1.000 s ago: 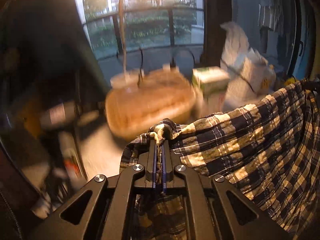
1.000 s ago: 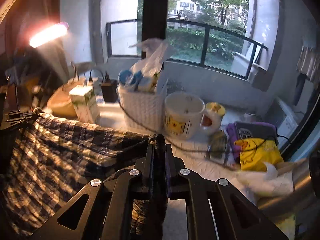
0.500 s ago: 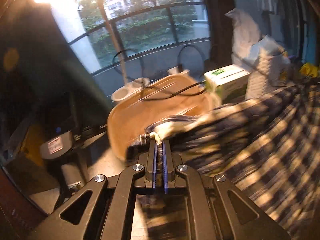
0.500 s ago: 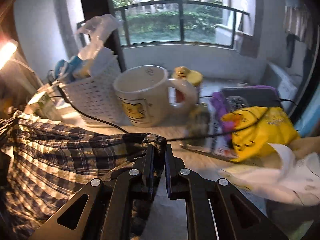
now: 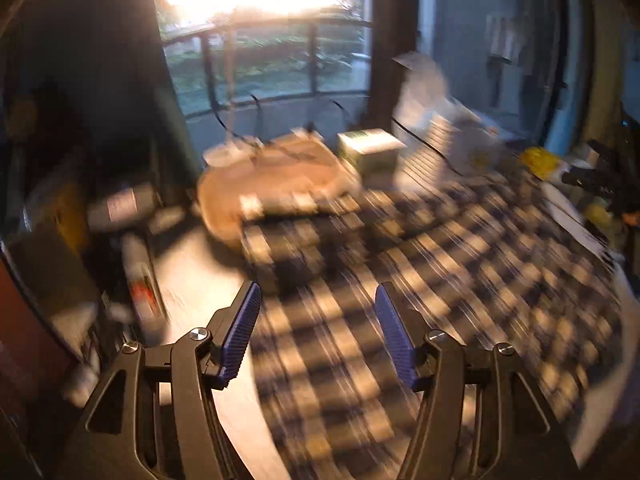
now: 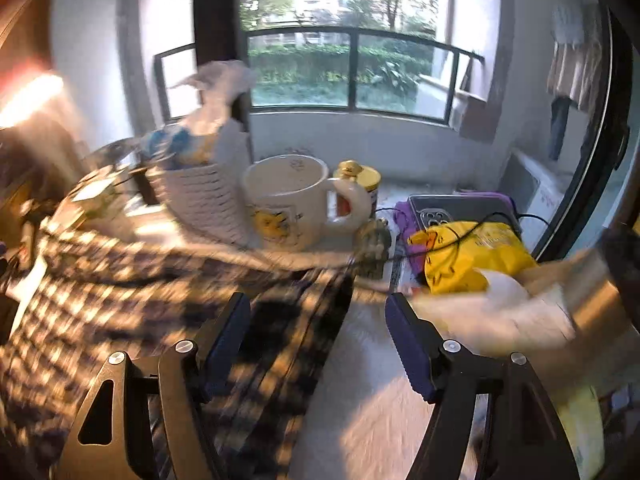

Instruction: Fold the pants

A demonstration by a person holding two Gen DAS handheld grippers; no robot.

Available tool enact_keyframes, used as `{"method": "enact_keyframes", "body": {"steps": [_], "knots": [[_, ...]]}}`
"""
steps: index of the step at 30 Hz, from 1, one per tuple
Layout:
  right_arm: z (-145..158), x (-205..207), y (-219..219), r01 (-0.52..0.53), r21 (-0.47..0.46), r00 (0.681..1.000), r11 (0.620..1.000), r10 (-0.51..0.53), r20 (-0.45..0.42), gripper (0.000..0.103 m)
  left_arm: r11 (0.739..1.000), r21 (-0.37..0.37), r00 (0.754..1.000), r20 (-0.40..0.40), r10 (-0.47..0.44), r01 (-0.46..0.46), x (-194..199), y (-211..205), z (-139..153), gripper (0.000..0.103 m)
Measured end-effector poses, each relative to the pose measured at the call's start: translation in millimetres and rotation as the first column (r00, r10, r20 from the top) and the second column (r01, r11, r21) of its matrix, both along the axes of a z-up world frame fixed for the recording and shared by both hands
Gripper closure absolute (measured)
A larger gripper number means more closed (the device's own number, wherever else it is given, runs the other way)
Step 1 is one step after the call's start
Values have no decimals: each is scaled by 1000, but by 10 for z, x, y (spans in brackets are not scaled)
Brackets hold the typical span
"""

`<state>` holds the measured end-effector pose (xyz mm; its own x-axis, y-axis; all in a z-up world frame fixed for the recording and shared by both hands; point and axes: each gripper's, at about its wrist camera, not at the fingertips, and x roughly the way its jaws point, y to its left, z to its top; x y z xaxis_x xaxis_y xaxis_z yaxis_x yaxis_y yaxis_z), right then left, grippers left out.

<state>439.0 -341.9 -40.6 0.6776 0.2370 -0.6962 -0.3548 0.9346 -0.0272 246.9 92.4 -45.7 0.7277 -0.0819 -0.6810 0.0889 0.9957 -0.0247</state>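
The dark-and-cream checked cotton pants (image 5: 420, 280) lie spread over the pale worktop (image 5: 208, 280), filling the centre and right of the left wrist frame, blurred by motion. The left gripper (image 5: 316, 336) has its blue-padded jaws opening, spread above the cloth without pinching it. In the right wrist frame the right gripper (image 6: 318, 344) likewise has its jaws opening over the pants' edge (image 6: 120, 300), gripping nothing. A white ceramic mug (image 6: 292, 204) stands at centre.
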Motion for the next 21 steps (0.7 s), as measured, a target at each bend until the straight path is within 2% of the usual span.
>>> {"method": "enact_keyframes", "body": {"steps": [3,8,10,14,18,21], "knots": [[20,-452,-13,-52,-17,999,999,52,5,31,997,-74,998,-50,-37,33,-365,-90,-203,43],[-143,-1242,-6,-105,-71,994,992,103,-31,31,987,-159,992,-119,-47,27,-779,-208,-503,42],[-236,-1505,1,-121,-98,992,988,115,-59,31,986,-164,990,-134,-48,26,-892,-252,-573,36],[-410,-1773,-20,-134,-131,990,982,127,-59,31,984,-180,987,-154,-44,16,-978,-319,-716,33],[-520,-1737,-44,-109,-144,994,984,106,-28,32,986,-164,991,-133,-30,8,-954,-377,-792,35],[-757,-1582,-35,-115,-142,989,983,99,-114,79,980,-196,991,-131,-1,-25,-883,-321,-799,87]]}}
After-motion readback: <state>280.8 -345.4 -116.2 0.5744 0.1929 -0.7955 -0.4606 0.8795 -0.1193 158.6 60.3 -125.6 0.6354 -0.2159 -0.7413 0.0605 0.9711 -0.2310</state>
